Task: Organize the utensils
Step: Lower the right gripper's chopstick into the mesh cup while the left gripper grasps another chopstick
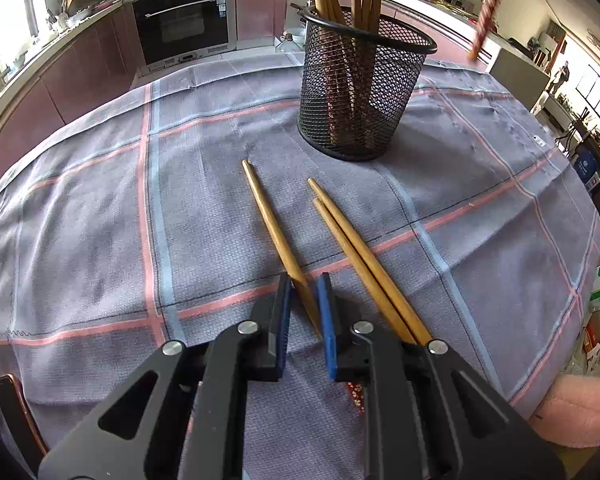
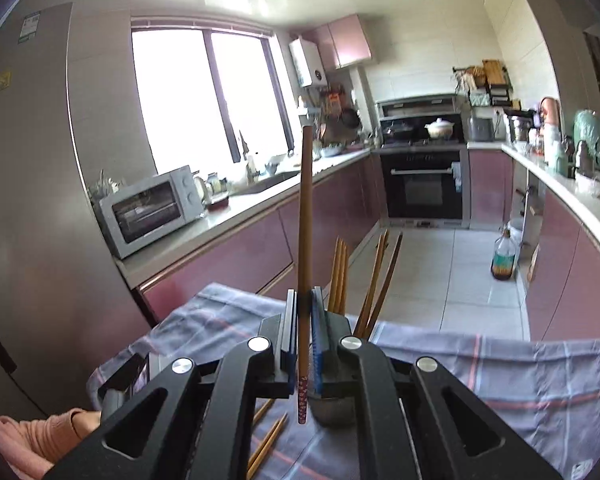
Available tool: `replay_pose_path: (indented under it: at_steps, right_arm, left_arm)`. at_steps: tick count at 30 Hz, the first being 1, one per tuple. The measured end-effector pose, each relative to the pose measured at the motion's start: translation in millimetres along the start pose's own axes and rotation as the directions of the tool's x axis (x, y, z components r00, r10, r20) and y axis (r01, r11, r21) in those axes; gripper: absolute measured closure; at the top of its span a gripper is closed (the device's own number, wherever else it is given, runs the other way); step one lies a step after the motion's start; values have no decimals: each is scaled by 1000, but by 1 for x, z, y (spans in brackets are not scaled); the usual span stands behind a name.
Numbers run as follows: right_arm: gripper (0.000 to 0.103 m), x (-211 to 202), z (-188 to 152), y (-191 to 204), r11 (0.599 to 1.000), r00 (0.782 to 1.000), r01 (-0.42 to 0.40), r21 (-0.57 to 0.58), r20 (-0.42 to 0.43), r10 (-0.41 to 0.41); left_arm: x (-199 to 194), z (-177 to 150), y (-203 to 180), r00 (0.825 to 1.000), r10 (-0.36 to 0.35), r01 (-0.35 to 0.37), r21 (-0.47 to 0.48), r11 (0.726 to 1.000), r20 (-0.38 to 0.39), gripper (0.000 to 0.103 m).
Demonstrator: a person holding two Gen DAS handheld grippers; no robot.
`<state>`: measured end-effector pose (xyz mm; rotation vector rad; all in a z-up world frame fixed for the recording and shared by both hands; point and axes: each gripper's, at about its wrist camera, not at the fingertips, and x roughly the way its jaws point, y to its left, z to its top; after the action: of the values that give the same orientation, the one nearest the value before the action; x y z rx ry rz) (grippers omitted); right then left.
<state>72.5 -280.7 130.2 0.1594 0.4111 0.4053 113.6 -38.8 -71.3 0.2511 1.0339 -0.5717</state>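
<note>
A black mesh holder (image 1: pixel 364 92) stands on the plaid cloth with several wooden chopsticks in it. Before it lie one single chopstick (image 1: pixel 268 220) and a pair (image 1: pixel 360 256). My left gripper (image 1: pixel 304 300) points down at the cloth, its blue pads closed against the thick end of the single chopstick, which crosses them at a slant and rests on the cloth. My right gripper (image 2: pixel 304 320) is raised above the table and shut on an upright chopstick (image 2: pixel 305 208) whose red patterned end points down. That chopstick shows blurred at the upper right of the left wrist view (image 1: pixel 485 12).
The grey plaid cloth (image 1: pixel 100 200) covers the whole table. A dark phone-like slab (image 1: pixel 16 412) lies at its near left edge. A person's pink sleeve (image 1: pixel 572 412) is at the near right. Kitchen counters and an oven (image 1: pixel 184 24) lie beyond the far edge.
</note>
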Motion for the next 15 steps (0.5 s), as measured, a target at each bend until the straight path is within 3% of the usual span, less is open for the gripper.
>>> replay_pose_path:
  at_steps: [6,15]
  right_arm:
    - [98,18,12,-11,999,999,48,5,15,-48]
    - [98,63,-11,-22,994,990,107,12,-96,-105]
  left_arm:
    - [3,4,-1,1000,21,-21,15,1000,7,89]
    - [-2,3,-3,999,15,-15,9,1000,37,96]
